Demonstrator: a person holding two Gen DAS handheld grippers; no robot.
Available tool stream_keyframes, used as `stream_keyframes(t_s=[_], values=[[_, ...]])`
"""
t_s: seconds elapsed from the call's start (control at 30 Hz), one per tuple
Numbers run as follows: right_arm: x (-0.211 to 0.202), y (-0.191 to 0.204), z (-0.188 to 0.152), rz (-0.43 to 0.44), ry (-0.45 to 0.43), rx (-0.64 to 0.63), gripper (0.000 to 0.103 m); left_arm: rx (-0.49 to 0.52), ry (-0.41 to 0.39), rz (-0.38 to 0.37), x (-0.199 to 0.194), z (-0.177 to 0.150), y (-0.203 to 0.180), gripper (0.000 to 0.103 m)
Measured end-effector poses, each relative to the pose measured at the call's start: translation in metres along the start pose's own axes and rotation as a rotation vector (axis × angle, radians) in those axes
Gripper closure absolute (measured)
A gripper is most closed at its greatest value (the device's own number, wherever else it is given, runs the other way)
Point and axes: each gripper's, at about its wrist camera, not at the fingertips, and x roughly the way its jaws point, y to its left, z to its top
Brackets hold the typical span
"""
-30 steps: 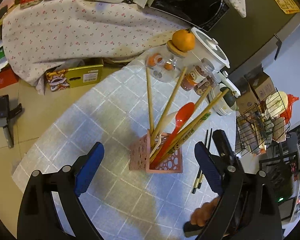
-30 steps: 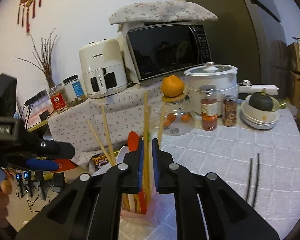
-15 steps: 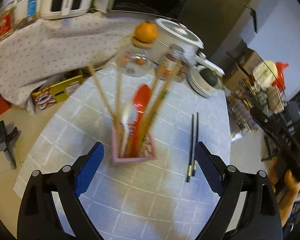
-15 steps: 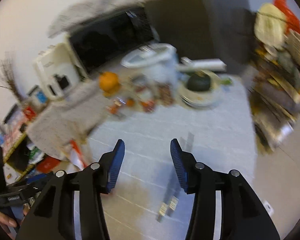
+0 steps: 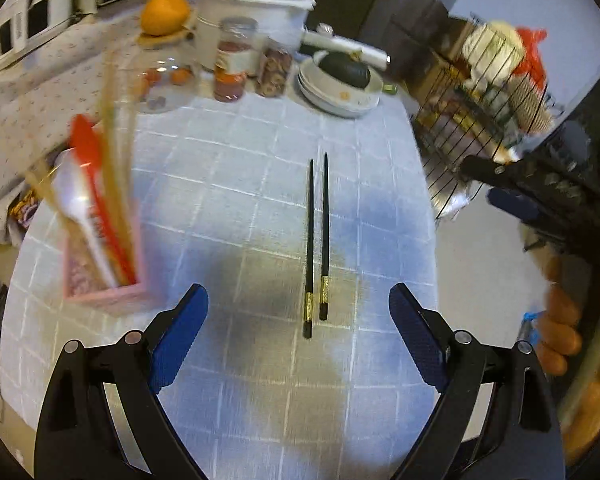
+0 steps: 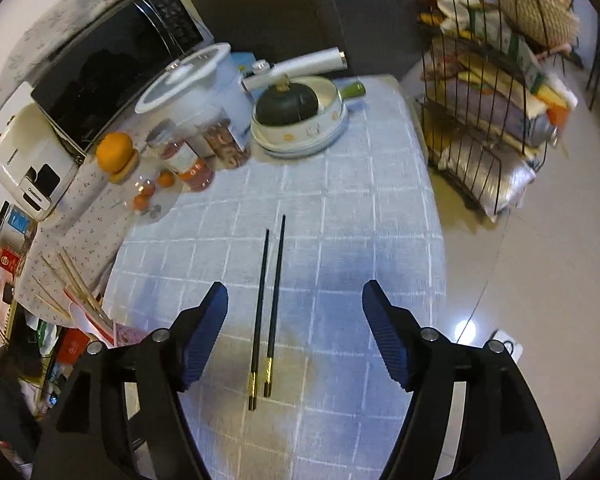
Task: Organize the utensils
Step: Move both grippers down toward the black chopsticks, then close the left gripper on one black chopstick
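A pair of black chopsticks (image 5: 316, 240) with gold bands lies side by side on the checked tablecloth (image 5: 240, 184); it also shows in the right wrist view (image 6: 269, 300). A pink utensil holder (image 5: 100, 276) at the left holds wooden chopsticks, a red spoon and a white spoon; its top shows at the left edge of the right wrist view (image 6: 88, 312). My left gripper (image 5: 298, 336) is open and empty above the chopsticks' gold ends. My right gripper (image 6: 294, 336) is open and empty, also above them. The right gripper's body shows in the left wrist view (image 5: 540, 196).
At the table's back stand a glass jar with an orange on top (image 5: 164, 44), two spice jars (image 5: 232, 64), a white cooker (image 5: 256, 12) and stacked bowls with a dark squash (image 6: 296, 120). A wire rack (image 6: 492, 100) stands right of the table.
My right gripper let go of the wooden chopstick at the holder, opened and swung right over the black chopsticks. My left gripper turned right from the holder toward them.
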Motion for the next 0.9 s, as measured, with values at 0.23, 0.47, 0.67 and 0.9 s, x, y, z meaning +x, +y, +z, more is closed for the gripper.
stream_keyframes(t_s=[0.23, 0.47, 0.67, 0.9], values=[[-0.003, -0.026, 0.010, 0.009, 0.020, 0.081, 0.024, 0.071, 0.107, 0.122, 0.091, 0.026, -0.018, 0.019], [0.003, -0.028, 0.010, 0.017, 0.066, 0.068, 0.024, 0.057, 0.166, 0.155, 0.157, 0.062, -0.006, 0.039], [0.000, -0.025, 0.011, -0.006, 0.054, 0.042, 0.024, 0.032, 0.199, 0.085, 0.180, 0.075, -0.010, 0.047], [0.009, -0.022, 0.012, 0.005, 0.068, 0.012, 0.031, 0.115, 0.183, 0.169, 0.188, 0.072, -0.026, 0.073]])
